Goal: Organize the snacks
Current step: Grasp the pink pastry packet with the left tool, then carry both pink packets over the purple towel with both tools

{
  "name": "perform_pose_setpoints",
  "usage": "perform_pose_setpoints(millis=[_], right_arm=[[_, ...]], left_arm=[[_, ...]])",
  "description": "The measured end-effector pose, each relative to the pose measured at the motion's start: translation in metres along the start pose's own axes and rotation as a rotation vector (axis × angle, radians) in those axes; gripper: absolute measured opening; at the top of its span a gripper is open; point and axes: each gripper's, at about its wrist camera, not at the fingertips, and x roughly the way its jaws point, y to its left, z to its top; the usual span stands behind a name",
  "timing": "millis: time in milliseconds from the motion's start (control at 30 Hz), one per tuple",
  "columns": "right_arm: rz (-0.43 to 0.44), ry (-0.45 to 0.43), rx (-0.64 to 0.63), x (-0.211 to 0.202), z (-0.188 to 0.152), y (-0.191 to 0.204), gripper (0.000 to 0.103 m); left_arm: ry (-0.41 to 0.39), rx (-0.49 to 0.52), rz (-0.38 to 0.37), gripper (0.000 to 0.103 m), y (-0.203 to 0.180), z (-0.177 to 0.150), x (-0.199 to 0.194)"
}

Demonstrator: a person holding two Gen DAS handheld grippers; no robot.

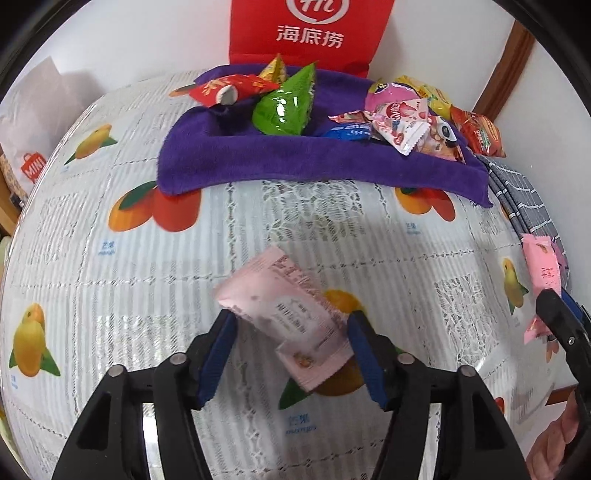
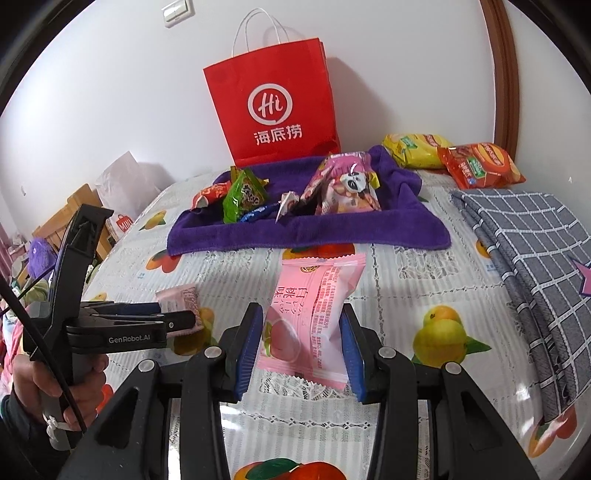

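while each tool grips a pink peach snack packet, left tool (image 1: 291, 328) on one packet (image 1: 286, 317), right tool (image 2: 301, 341) on another packet (image 2: 314, 317), above the worktop (image 1: 92, 229): carry level to the purple towel (image 2: 306, 225), lower among the snacks, only then release.

Two pink snack packets (image 1: 291, 325) (image 2: 310, 321), both tool-clamped

Motion-blurred pink packet (image 1: 291, 321); red paper bag (image 1: 310, 33) cropped by the top edge.
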Motion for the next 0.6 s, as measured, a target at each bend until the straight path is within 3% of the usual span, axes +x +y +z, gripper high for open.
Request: perform_pose_setpoints(millis=[267, 367, 600], right_arm=[[0.001, 0.022, 0.031, 0.010, -0.003, -0.013, 0.041], [-0.001, 0.026, 0.042, 0.012, -0.004, -0.017, 0.041], [-0.009, 0.032, 0.056, 0.011, -0.002, -0.019, 0.041]], left_arm=[[-0.028, 0.052, 0.047, 0.065, -0.012, 0.005, 0.005], [-0.053, 0.087, 0.106, 0.045, -0.015, 0.002, 0.004], [-0.050, 0.064, 0.028, 0.039, -0.011, 0.002, -0.002]])
